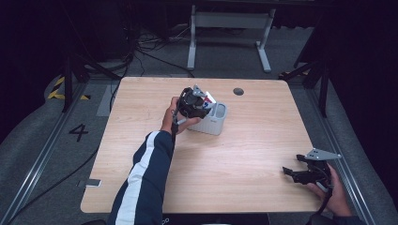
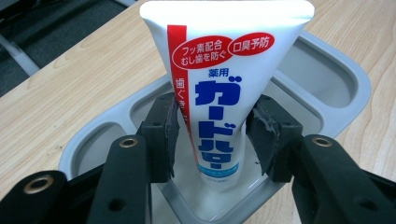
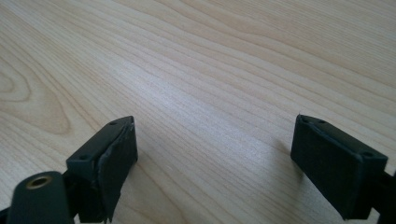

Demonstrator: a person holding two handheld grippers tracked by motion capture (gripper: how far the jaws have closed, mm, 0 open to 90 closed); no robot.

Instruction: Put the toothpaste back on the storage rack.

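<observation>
Right gripper (image 1: pixel 300 174): rests low at the near right corner of the table (image 1: pixel 244 154), held in the person's right hand (image 1: pixel 335 197). Its jaws stand wide apart with nothing between them, bare wood below in the right gripper view.

Left sleeve (image 1: pixel 141 183): dark with a white stripe, reaching forward from the near edge toward the middle of the table.

Left gripper (image 2: pixel 212 135): jaws set on either side of the toothpaste tube; the pads (image 2: pixel 161 135) stand just beside it, and a thin gap seems to show on each side, so the grip looks let go rather than pressing.

Toothpaste tube (image 2: pixel 219 84): white with red and blue print, upright, its lower end down inside a compartment of the holder.

Holder (image 2: pixel 336 79): grey plastic, several compartments, standing on the table past its middle; in the high view it sits at (image 1: pixel 213 123) just beyond the left hand.

Done, as judged: the tube appears placed in the holder.

Left, as judged: drawing the left gripper away without tipping the tube.

Far side: a round dark cap (image 1: pixel 238 91) in the tabletop, then floor and a white table frame (image 1: pixel 230 28).
</observation>
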